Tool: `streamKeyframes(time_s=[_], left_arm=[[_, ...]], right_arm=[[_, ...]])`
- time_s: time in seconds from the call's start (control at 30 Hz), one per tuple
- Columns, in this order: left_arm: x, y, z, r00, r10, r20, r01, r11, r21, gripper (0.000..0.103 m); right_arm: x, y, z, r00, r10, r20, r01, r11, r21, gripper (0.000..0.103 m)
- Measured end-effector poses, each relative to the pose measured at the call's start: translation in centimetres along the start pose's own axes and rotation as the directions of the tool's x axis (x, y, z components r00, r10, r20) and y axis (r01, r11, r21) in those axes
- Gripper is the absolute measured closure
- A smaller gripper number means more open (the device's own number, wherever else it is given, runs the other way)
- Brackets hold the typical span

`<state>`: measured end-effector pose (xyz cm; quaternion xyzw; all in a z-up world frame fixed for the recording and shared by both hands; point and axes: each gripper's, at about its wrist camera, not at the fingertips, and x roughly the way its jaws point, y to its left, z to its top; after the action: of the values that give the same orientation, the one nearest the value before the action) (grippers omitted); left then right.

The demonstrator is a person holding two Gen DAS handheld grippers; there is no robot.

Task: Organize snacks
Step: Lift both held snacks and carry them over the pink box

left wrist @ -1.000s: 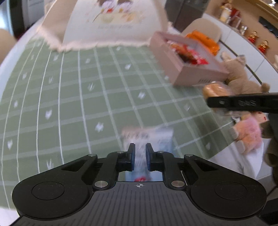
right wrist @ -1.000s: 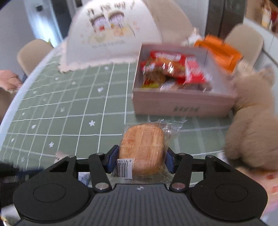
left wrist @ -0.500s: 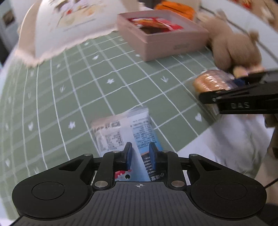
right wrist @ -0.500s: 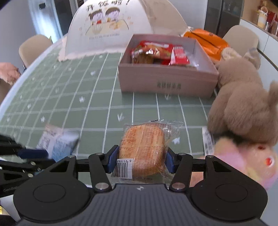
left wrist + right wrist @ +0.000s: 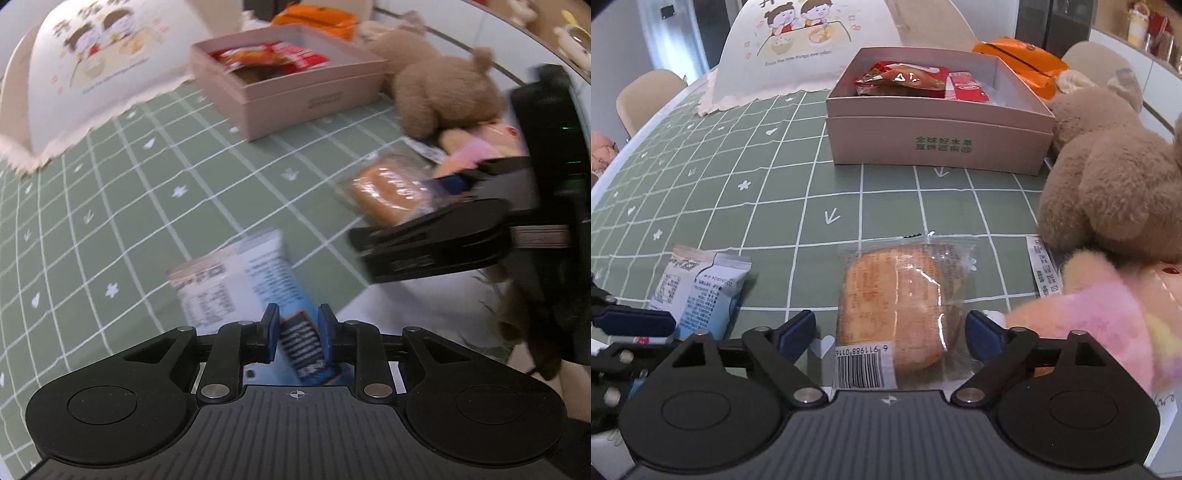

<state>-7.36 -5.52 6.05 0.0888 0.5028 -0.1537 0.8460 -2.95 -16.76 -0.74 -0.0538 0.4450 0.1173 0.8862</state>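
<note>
A bun in a clear wrapper (image 5: 897, 306) lies flat on the green checked tablecloth (image 5: 775, 177). My right gripper (image 5: 890, 332) straddles it, its jaws opening and both pads clear of the wrapper. A blue-and-white snack packet (image 5: 255, 273) rests slanted on the cloth, and its near end sits between the pads of my left gripper (image 5: 298, 332), whose jaws are starting to open. A pink open box (image 5: 938, 136) farther back holds red snack packets (image 5: 905, 79). The same blue-and-white snack packet (image 5: 701, 291) lies to the left of the bun.
A brown plush toy (image 5: 1108, 184) and a pink plush toy (image 5: 1108, 325) crowd the right side. A white printed food cover (image 5: 805, 48) stands at the back left, an orange bag (image 5: 1019, 55) behind the box. The table's edge runs close under both grippers.
The right jaws have spread off the bun, which now lies on the cloth lower down. The left gripper has rolled and shifted, and the blue-and-white packet now sits between its pads.
</note>
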Motion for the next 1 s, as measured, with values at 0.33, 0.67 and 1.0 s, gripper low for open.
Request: streamKeyframes(time_s=[0.33, 0.67, 1.0], left_arm=[[2.4, -1.6, -0.2, 0.977, 0.212, -0.037, -0.200, 0.958, 0.205, 0.068], [1.4, 0.8, -0.5, 0.997, 0.072, -0.017, -0.072, 0.997, 0.043, 0.031], [2.7, 6.2, -0.6, 0.989, 0.125, -0.085, -0.140, 0.968, -0.209, 0.017]], right_arm=[[0.1, -0.2, 0.2, 1.000, 0.020, -0.004, -0.020, 1.000, -0.007, 0.008], [0.1, -0.2, 0.1, 1.000, 0.024, -0.001, -0.024, 1.000, -0.004, 0.006], [0.2, 0.3, -0.4, 1.000, 0.018, 0.007, -0.018, 1.000, -0.018, 0.000]])
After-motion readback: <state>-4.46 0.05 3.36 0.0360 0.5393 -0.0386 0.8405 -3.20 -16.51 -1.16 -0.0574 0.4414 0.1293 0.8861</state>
